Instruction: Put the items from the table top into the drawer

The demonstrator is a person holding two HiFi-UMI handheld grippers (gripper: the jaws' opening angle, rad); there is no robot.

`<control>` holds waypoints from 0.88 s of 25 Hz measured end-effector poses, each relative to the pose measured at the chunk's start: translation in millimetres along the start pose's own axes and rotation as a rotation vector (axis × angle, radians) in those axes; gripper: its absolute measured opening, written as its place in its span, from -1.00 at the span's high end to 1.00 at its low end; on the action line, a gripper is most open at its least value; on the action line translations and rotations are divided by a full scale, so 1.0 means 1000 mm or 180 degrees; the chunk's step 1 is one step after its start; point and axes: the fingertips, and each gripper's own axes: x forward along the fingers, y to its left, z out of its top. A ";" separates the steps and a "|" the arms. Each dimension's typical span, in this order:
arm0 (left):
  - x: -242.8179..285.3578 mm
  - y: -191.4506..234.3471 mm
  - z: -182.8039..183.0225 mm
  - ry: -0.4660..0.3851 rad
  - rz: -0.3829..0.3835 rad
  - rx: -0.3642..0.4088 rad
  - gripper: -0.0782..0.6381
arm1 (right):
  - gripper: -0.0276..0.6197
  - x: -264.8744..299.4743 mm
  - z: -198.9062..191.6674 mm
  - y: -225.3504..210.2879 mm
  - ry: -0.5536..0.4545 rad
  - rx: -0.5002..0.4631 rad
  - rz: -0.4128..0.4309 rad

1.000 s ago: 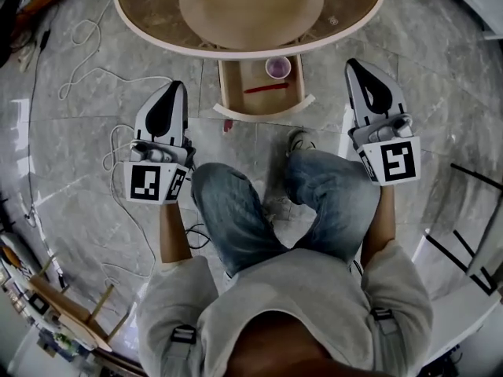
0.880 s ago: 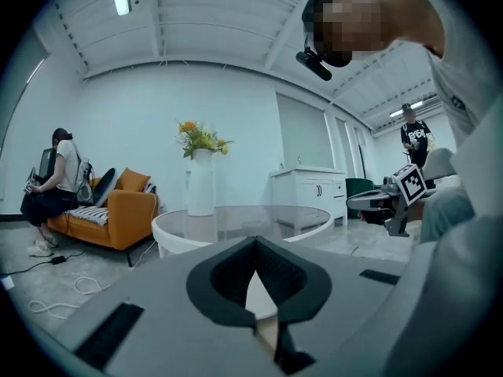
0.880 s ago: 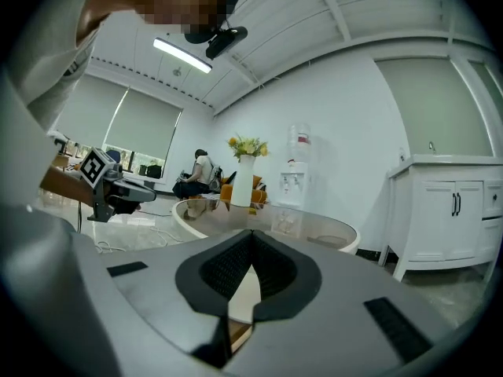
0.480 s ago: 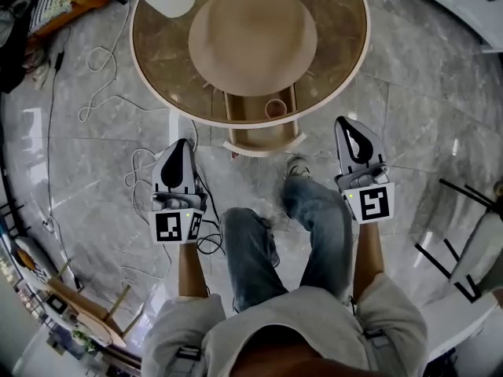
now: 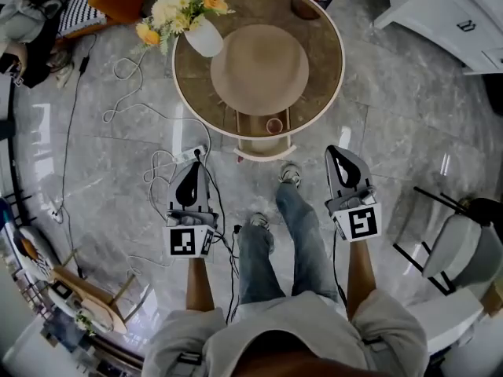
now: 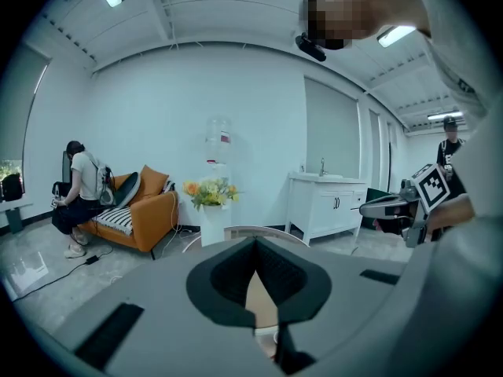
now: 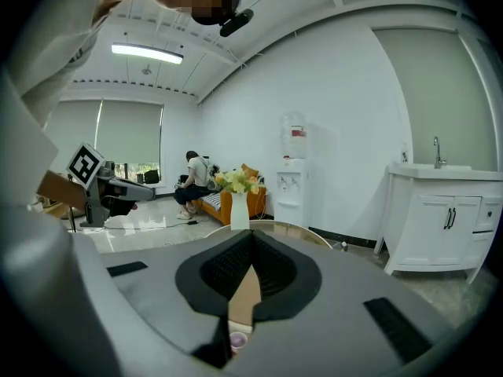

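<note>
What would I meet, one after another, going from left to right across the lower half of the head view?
left gripper → person's legs → right gripper → chair

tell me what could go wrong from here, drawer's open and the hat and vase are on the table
1. The open drawer juts toward the person's front foot; a step forward could knock it and tip the cup inside.
2. Cables and a power strip lie on the floor nearby: a trip hazard.
3. The hat looks wider than the drawer and may not fit; the vase of flowers stands near the table rim, easy to topple.
</note>
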 end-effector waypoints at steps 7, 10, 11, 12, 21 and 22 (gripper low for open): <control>-0.054 0.000 0.120 -0.0100 0.0103 -0.0008 0.74 | 0.84 -0.036 0.130 0.034 -0.0122 -0.0028 0.0143; -0.079 0.002 0.159 -0.0148 0.0126 -0.0046 0.74 | 0.84 -0.054 0.177 0.048 -0.0231 -0.0039 0.0133; -0.088 0.003 0.170 -0.0164 0.0133 -0.0051 0.74 | 0.84 -0.060 0.192 0.052 -0.0273 -0.0046 0.0126; -0.097 0.003 0.181 -0.0183 0.0133 -0.0055 0.74 | 0.84 -0.068 0.205 0.056 -0.0315 -0.0050 0.0118; -0.188 -0.010 0.252 -0.0304 0.0011 0.0109 0.74 | 0.84 -0.151 0.291 0.103 -0.0581 0.0079 -0.0036; -0.199 -0.010 0.256 -0.0319 0.0008 0.0140 0.74 | 0.84 -0.161 0.296 0.108 -0.0606 0.0087 -0.0047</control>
